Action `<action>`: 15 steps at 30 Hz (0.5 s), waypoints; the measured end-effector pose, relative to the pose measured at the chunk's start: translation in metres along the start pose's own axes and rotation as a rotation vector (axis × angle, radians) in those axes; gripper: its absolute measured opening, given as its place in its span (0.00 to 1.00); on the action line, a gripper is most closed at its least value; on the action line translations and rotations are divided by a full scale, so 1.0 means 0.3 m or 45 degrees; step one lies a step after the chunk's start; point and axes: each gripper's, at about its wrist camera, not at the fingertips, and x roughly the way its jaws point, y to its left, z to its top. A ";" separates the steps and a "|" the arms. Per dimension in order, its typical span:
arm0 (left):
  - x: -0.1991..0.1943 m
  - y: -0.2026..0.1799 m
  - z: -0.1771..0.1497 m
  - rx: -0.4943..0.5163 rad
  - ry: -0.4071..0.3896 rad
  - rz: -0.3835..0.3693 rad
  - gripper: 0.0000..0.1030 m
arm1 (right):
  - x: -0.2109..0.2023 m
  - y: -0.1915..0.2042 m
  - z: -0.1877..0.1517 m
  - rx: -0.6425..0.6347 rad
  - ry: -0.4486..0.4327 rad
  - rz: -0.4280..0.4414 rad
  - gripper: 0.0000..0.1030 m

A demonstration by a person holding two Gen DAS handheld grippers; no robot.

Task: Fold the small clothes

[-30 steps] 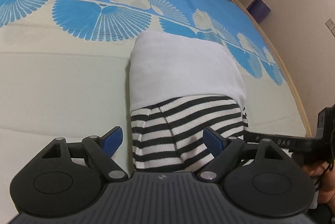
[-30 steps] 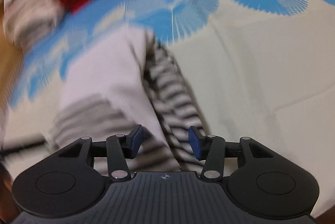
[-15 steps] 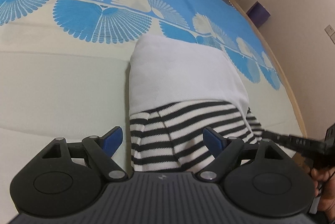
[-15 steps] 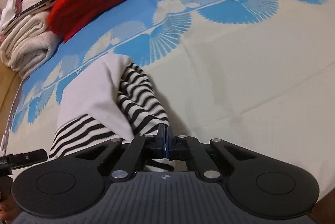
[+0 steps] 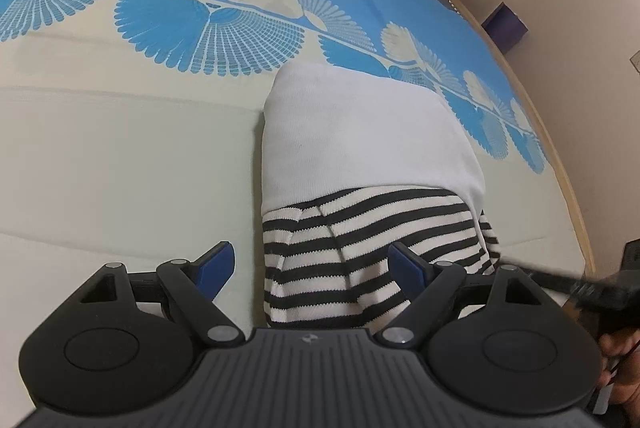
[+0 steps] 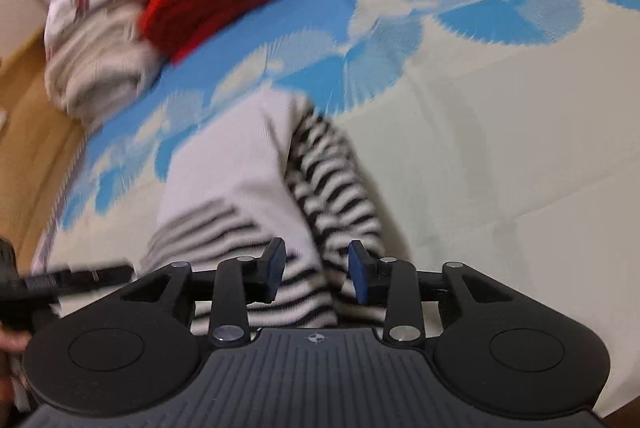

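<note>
The garment (image 5: pixel 372 163), white with black-striped parts, is lying on the bed (image 5: pixel 120 163) as a narrow folded bundle, its white body on top and a striped panel showing at the end nearest the grippers. Its far end is reaching the blue fan-patterned band of the bedcover. A striped sleeve or edge (image 6: pixel 336 187) is trailing out along the garment's right side, so the fold is looking only partly tidy.

The left gripper (image 5: pixel 308 268) is hovering over the garment's near end with its jaws standing wide, one pad off the left edge and the other above the stripes, gripping nothing. The right gripper (image 6: pixel 316 272) is sitting at the garment's near right corner; its jaws have just been opening, and striped cloth is lying between the pads, though they seem to be apart from it, so it looks let go.

I judge the side folds mostly done; tucking that loose striped edge and a final fold lengthwise appear left. A pile (image 6: pixel 132 39) of other clothes is waiting beyond the garment's far end.
</note>
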 end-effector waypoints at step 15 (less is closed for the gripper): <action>0.014 -0.047 -0.017 0.089 0.084 -0.094 0.86 | -0.149 -0.076 -0.026 -0.021 -0.043 -0.041 0.00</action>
